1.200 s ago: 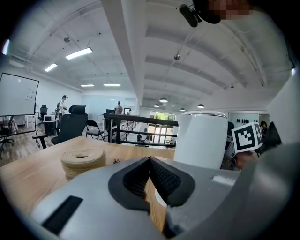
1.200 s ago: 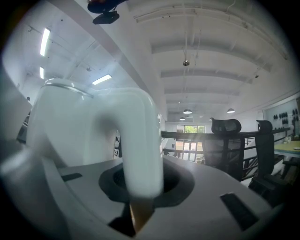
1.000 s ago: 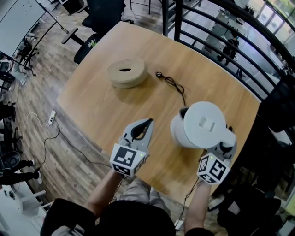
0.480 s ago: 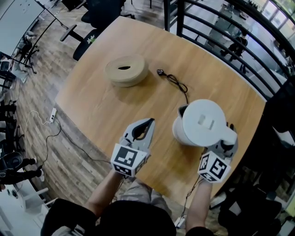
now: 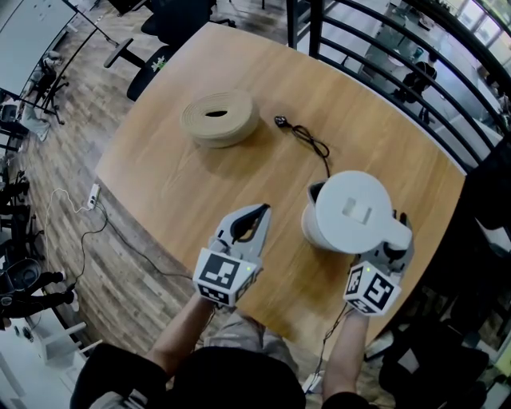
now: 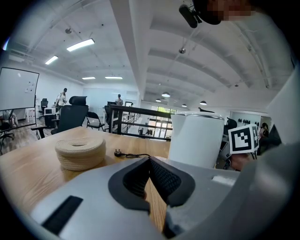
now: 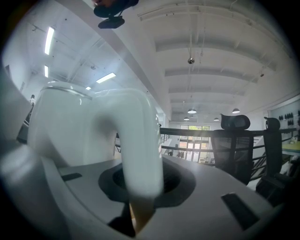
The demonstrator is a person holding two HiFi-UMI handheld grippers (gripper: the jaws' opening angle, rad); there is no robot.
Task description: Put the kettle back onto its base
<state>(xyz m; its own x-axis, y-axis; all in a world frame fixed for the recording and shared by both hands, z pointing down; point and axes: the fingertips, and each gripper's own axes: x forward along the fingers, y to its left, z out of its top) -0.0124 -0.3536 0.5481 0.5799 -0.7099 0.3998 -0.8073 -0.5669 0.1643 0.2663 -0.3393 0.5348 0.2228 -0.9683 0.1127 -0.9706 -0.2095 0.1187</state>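
The white kettle (image 5: 351,209) stands upright at the near right of the round wooden table (image 5: 200,184). My right gripper (image 5: 391,244) is shut on its curved handle (image 7: 138,150), which fills the gap between the jaws in the right gripper view. A black cord (image 5: 307,142) with a plug (image 5: 279,121) runs across the table to the kettle's foot; I cannot see a base under it. My left gripper (image 5: 255,214) hovers left of the kettle (image 6: 194,140), shut with nothing in it (image 6: 150,161).
A beige coiled ring (image 5: 219,118) lies at the table's far left, also in the left gripper view (image 6: 80,151). A black metal railing (image 5: 399,48) runs behind the table. The table's near edge (image 5: 160,240) is close to my grippers. Office chairs (image 5: 172,24) stand beyond.
The kettle in my right gripper has sunk a little toward the table. The left gripper has lowered slightly too and stays beside it.
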